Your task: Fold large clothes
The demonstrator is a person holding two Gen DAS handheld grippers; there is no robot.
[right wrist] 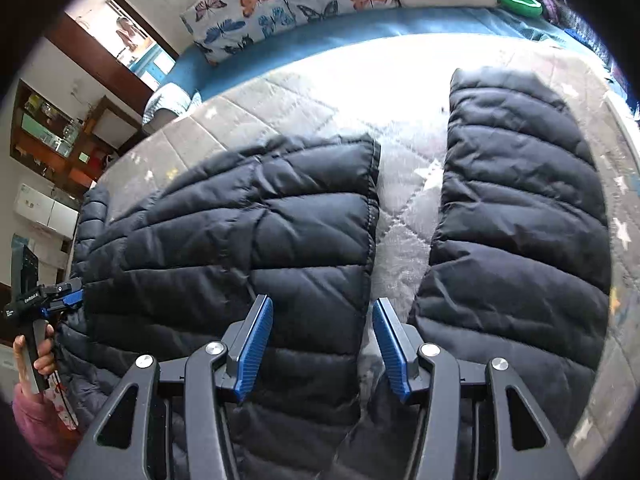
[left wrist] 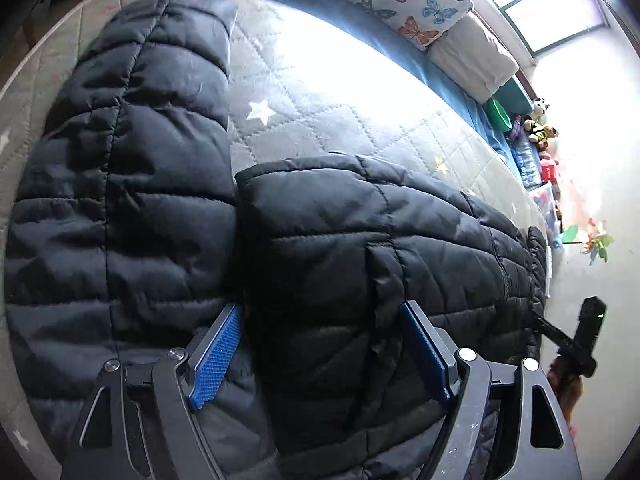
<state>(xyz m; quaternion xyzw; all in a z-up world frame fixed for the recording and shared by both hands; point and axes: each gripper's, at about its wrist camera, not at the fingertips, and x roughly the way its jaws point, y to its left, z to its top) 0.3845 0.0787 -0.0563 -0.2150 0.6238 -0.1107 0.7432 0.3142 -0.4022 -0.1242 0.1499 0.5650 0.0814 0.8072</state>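
Left gripper [left wrist: 320,344]: jaws wide apart, blue pads [left wrist: 218,356] straddling the bulging edge of a black quilted jacket [left wrist: 340,248]; whether the pads touch the fabric cannot be told, and nothing is clamped. Right gripper [right wrist: 323,344]: jaws partly apart, astride the hem edge of the jacket's body panel, one pad [right wrist: 254,348] over the fabric, the other over the gap (no pinch visible). The jacket lies spread on a grey quilted bedspread [left wrist: 320,100] printed with pale stars. One sleeve [right wrist: 520,208] lies alongside the body panel, separated from it by a strip of bare bedspread. Beyond the jacket, along the far edge of the bed: butterfly-print pillows [right wrist: 288,0], a plain white pillow [left wrist: 472,56] and a green bowl-like object [right wrist: 520,2]. Stuffed toys [left wrist: 540,124] sit past the bed's end. A person's hand [right wrist: 38,356] grips the left gripper's handle at the edge of the right wrist view.
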